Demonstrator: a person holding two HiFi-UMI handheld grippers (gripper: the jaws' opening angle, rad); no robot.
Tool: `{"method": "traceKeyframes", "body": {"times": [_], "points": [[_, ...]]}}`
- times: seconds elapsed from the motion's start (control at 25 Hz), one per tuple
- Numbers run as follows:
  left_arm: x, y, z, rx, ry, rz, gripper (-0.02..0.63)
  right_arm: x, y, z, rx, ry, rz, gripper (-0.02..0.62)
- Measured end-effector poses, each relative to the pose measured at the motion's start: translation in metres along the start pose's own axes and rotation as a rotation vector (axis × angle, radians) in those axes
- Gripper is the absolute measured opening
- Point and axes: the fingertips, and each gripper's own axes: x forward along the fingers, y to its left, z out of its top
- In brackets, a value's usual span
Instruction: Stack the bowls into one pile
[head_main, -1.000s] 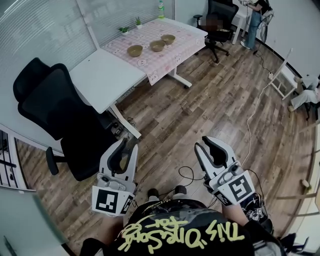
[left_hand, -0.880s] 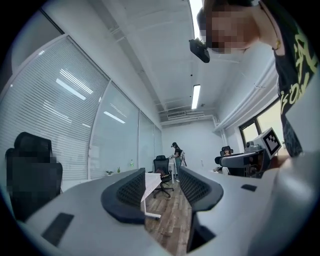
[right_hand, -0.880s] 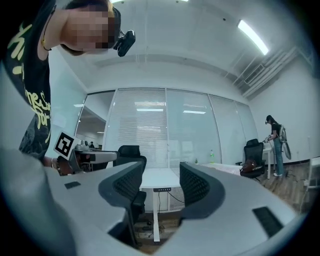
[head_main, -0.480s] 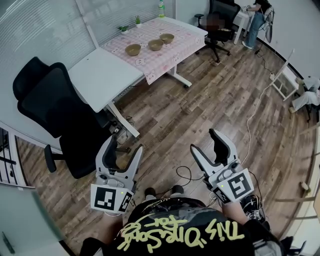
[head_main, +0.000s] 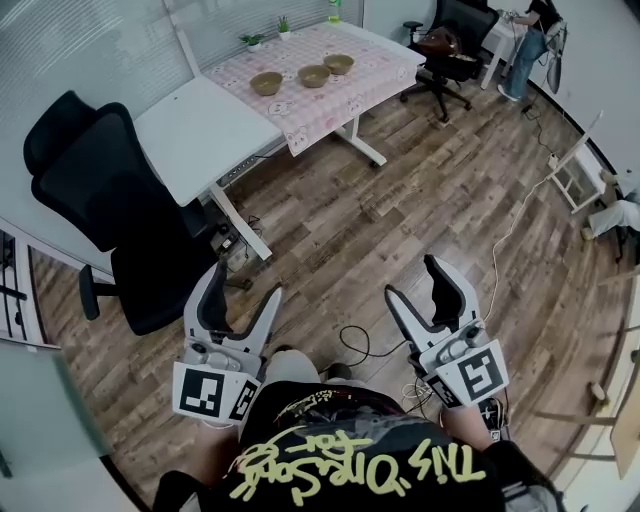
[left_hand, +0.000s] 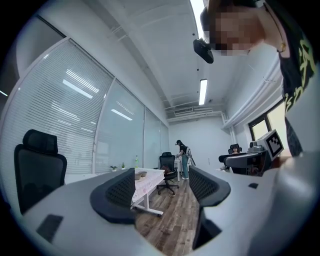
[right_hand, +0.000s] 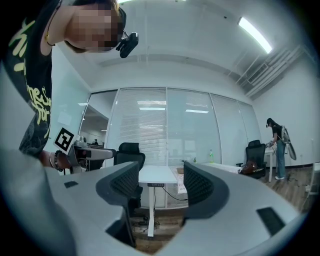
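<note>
Three bowls (head_main: 314, 75) upright, mouths up, unstacked, on pink tablecloth (head_main: 372, 72) of far table. Row's long axis follows table length (slants up-right in head view). Left gripper (head_main: 245, 284): jaws opening, nothing between. Right gripper (head_main: 412, 280): wide, empty. Both well apart from bowls.

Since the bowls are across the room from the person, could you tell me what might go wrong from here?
A black cable loops on the floor just ahead of the person, and a white cable runs farther on; either might trip them. The three bowls stand apart on a tablecloth that hangs over the edge; catching it could drag them off.
</note>
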Motion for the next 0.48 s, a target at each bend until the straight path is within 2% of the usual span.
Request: {"method": "traceKeyframes", "body": {"times": [0.24,0.48], "points": [[0.017,0.007,-0.005,0.002,0.002,0.019,0.337,0.014,-0.012,-0.009,0.030,-0.004,0.018,0.264],[0.056,0.021,-0.015,0.006,-0.007,-0.025,0.337,0.043,-0.030,-0.021,-0.003,0.023,0.001,0.264]]}}
